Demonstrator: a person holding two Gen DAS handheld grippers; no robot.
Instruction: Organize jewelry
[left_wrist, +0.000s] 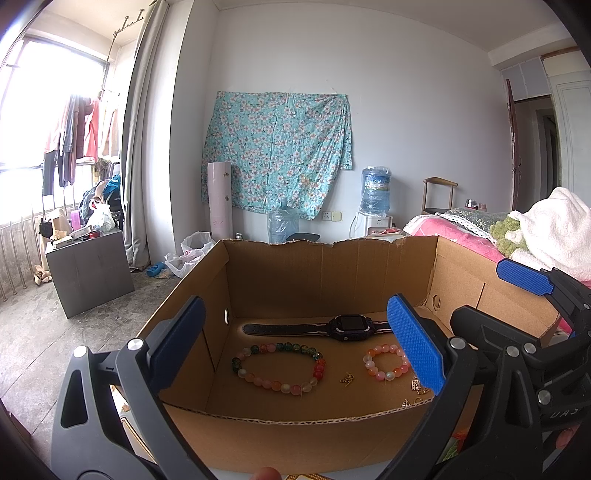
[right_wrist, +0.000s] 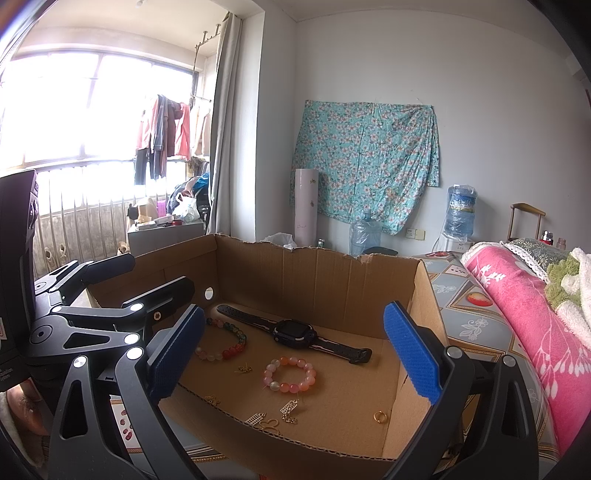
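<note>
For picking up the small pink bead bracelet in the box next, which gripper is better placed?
Right, probably. The small pink bracelet lies nearly centred between the open right gripper fingers. From the left gripper, also open, it sits off to the right by one finger, with the larger multicoloured bracelet more central.

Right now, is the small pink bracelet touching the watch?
Apart. The right wrist view shows bare cardboard between the small pink bracelet and the watch; the left wrist view shows a gap too.
</note>
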